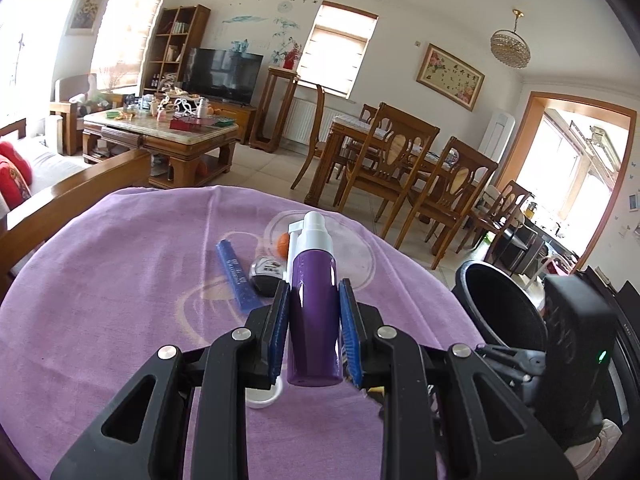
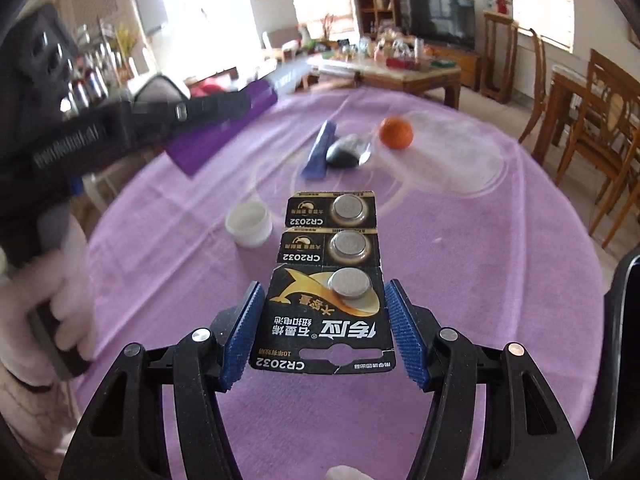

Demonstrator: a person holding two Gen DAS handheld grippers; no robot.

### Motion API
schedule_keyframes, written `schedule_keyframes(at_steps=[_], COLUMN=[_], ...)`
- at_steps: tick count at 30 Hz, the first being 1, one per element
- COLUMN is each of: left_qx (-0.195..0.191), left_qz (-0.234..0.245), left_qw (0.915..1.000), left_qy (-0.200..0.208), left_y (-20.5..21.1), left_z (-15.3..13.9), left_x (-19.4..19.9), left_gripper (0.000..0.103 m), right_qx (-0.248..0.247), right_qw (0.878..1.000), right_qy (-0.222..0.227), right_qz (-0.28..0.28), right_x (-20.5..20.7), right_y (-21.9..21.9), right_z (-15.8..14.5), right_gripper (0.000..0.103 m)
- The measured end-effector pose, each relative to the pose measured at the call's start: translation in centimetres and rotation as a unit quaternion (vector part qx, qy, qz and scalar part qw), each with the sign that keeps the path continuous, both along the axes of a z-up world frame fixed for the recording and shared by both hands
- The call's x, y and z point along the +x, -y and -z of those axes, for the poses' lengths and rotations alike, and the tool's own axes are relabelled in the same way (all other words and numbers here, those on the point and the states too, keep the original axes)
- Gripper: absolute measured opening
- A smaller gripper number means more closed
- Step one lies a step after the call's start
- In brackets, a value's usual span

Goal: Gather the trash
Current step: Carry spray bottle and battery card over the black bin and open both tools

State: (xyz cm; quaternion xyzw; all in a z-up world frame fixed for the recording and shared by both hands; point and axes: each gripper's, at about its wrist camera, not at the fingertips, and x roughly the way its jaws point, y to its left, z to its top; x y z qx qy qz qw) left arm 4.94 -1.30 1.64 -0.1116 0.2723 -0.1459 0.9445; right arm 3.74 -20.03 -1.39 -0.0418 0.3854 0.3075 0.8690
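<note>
My left gripper [image 1: 314,290] is shut on a purple spray bottle [image 1: 314,312] with a white nozzle and holds it above the purple-clothed table [image 1: 120,280]. The right wrist view also shows this bottle [image 2: 224,132], blurred, at the upper left. My right gripper [image 2: 324,332] hangs low over a black card of button batteries [image 2: 328,288] that lies flat on the cloth. Its blue pads [image 2: 244,332] flank the card's two long edges with a thin gap on each side. A black bin [image 1: 500,308] stands by the table's right edge.
On the cloth lie a white cap [image 2: 249,226], a blue tube [image 2: 320,152], a small black object [image 2: 344,154] and an orange [image 2: 396,132]. A gloved hand [image 2: 60,300] holds the left tool. Wooden dining chairs [image 1: 400,160] stand beyond the table.
</note>
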Motion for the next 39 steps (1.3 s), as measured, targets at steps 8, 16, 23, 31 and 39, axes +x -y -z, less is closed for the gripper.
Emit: schedule_keyframes(at_steps=[8,16,23,31,39], left_qx=[0.015,0.030,0.050,0.068,0.085], left_qz=[0.056,0.138,0.206,0.242,0.248], left_qw=[0.9980,0.9889,0.9762,0.9675,0.9650], left_qy=[0.026,0.046,0.046,0.028,0.002], left_y=[6.6,16.3,24.6,30.0,32.6], left_z=[-2.1,-3.2,-2.4,-0.6,1.5], left_x=[-0.8,-0.7,-0.7,-0.4,0.5], left_gripper=[0.025,0.025,0.025,0.025,0.025], right_qx=[0.129,0.188,0.213,0.247,0.280], right_qw=[0.985,0.954,0.934,0.918,0.907], right_qy=[0.075,0.136,0.130,0.098,0.064], right_qz=[0.082,0.188,0.256,0.296,0.309], right_x=[-1.5,-4.1,-6.0,-6.2,-5.3], right_y=[10.5,22.5,31.5,37.9,39.8], right_z=[-5.8,-8.6,-7.1,-3.1,0.3], right_gripper=[0.062,0.062,0.062,0.062,0.062])
